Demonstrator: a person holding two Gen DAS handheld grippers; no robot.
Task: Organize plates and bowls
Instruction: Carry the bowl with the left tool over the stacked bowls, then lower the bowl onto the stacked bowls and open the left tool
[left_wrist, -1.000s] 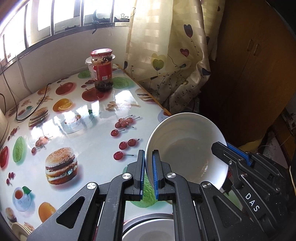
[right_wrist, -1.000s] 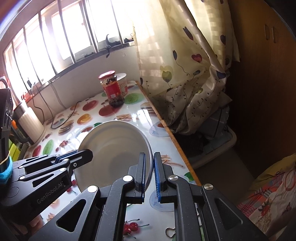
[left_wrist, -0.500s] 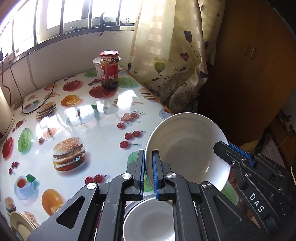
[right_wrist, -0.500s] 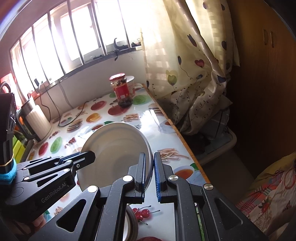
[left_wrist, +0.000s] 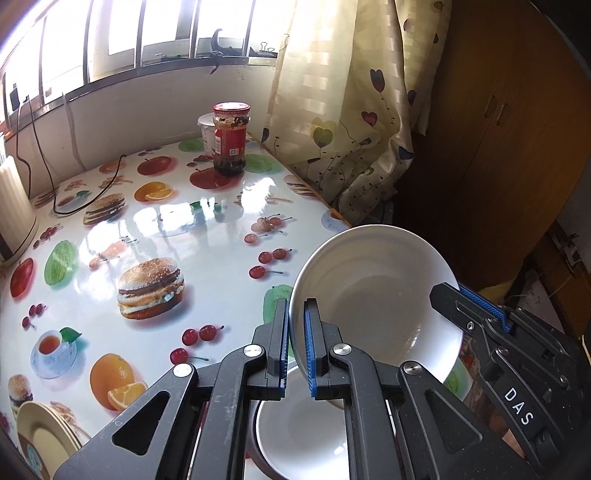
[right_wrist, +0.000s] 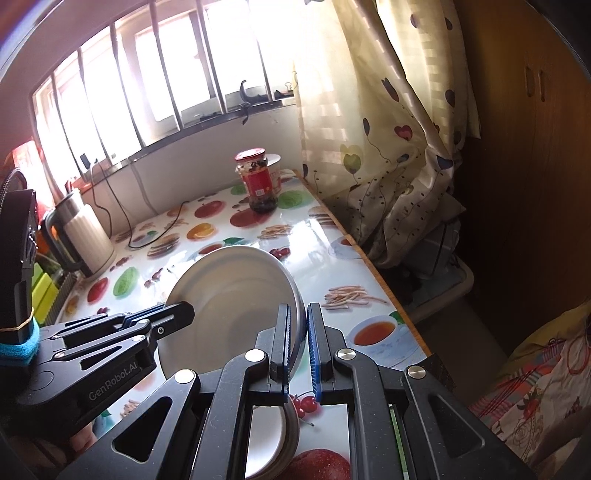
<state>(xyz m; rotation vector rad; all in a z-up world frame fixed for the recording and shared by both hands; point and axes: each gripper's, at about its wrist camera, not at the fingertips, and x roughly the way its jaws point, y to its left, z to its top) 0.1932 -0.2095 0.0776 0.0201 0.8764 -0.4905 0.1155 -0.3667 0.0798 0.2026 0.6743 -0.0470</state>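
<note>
White ceramic fills the middle of both views: a bowl (left_wrist: 373, 295) held tilted above the surface (left_wrist: 155, 229), pinched at opposite sides of its rim. The left gripper (left_wrist: 295, 343) has its blue-padded jaws closed on the rim's near-left edge, and the right gripper (right_wrist: 298, 347) is likewise clamped on the far side — in the left wrist view its black fingers (left_wrist: 469, 314) show against the bowl's right edge. Directly beneath the held bowl, a second white bowl (left_wrist: 303, 439) sits on the surface, partly hidden by the gripper frame. A stack of cream plates (left_wrist: 44, 435) lies at the near-left corner. Farther back stand a red-lidded jar (left_wrist: 231, 138) with a white tub (left_wrist: 207, 131) just behind it, and a ribbed white kettle (right_wrist: 86, 236) — its black cord (left_wrist: 74, 195) trails across the fruit-and-burger print.
</note>
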